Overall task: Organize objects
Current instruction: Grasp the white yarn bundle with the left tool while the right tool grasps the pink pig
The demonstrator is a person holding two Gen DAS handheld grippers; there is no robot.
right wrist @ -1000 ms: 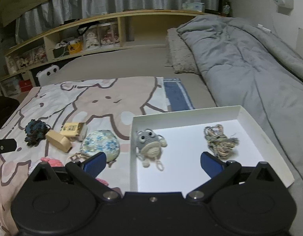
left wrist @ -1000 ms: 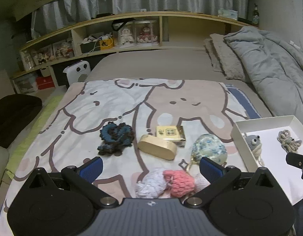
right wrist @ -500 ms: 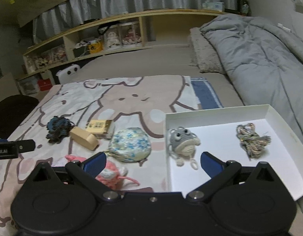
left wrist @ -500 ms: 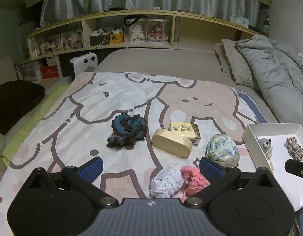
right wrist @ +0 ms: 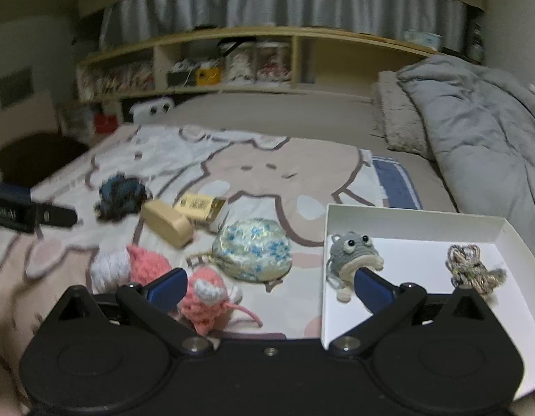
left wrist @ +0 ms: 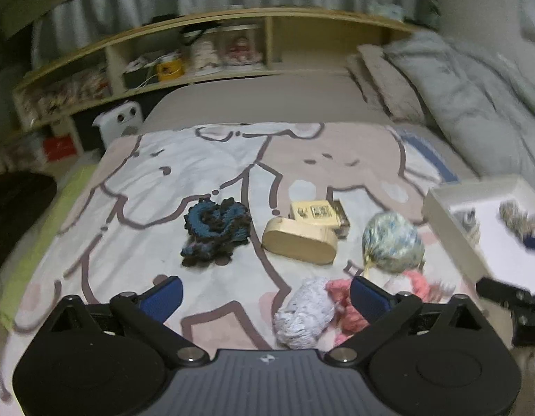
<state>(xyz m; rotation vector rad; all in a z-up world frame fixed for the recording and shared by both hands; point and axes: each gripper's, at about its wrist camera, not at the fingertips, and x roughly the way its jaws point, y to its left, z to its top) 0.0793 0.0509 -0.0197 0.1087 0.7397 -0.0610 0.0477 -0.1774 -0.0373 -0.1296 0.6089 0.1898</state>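
jaws: both grippers spread, empty | right view only: grey frog (right wrist: 352,254) sharp in box (right wrist: 413,216)

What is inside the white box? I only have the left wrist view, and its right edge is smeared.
Observer: Two things: a grey knitted toy with bead eyes by the left wall of the white box, and a beige-grey yarn tangle further right.
Operator: And the right tool?
Observer: The right tool is open and empty, straddling the box's left wall.
Operator: What is the pink lump?
Observer: A pink knitted toy with white ears and a thin tail, lying outside the box.
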